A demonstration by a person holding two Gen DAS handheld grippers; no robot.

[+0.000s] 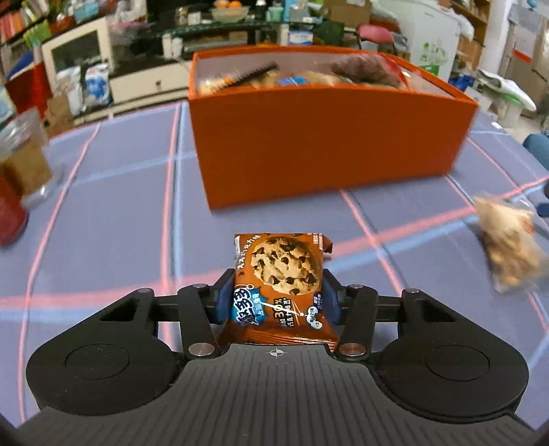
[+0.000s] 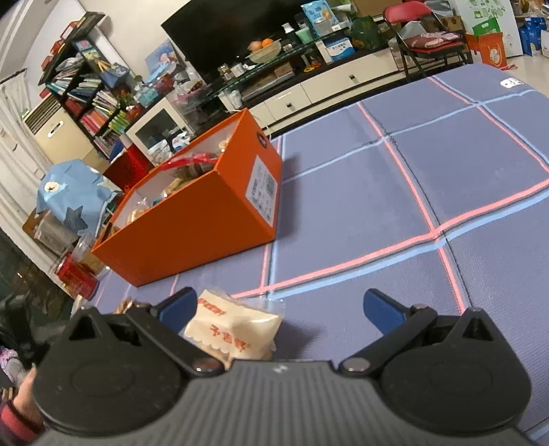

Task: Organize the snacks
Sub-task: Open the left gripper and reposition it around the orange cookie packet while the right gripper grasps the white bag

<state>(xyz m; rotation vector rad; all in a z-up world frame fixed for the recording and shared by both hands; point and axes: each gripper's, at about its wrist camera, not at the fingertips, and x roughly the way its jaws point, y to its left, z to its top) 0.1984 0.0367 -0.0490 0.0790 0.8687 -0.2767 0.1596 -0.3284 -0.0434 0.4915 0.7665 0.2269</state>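
Observation:
My left gripper (image 1: 276, 295) is shut on a brown chocolate-chip cookie packet (image 1: 279, 284) and holds it above the table, in front of the orange box (image 1: 326, 144). The box holds several snack packets. A pale wrapped snack (image 1: 507, 247) lies blurred on the cloth to the right. In the right wrist view my right gripper (image 2: 281, 308) is open, its fingers wide apart over a cream pastry packet (image 2: 233, 332) that lies on the cloth by the left finger (image 2: 178, 305). The orange box (image 2: 192, 219) stands further back on the left.
The table wears a blue-grey cloth (image 2: 377, 206) with pink and light-blue lines. A clear jar (image 1: 24, 161) and a red tin (image 1: 10, 219) stand at the table's left edge. Shelves, a TV stand and a red chair (image 2: 422, 31) lie beyond the table.

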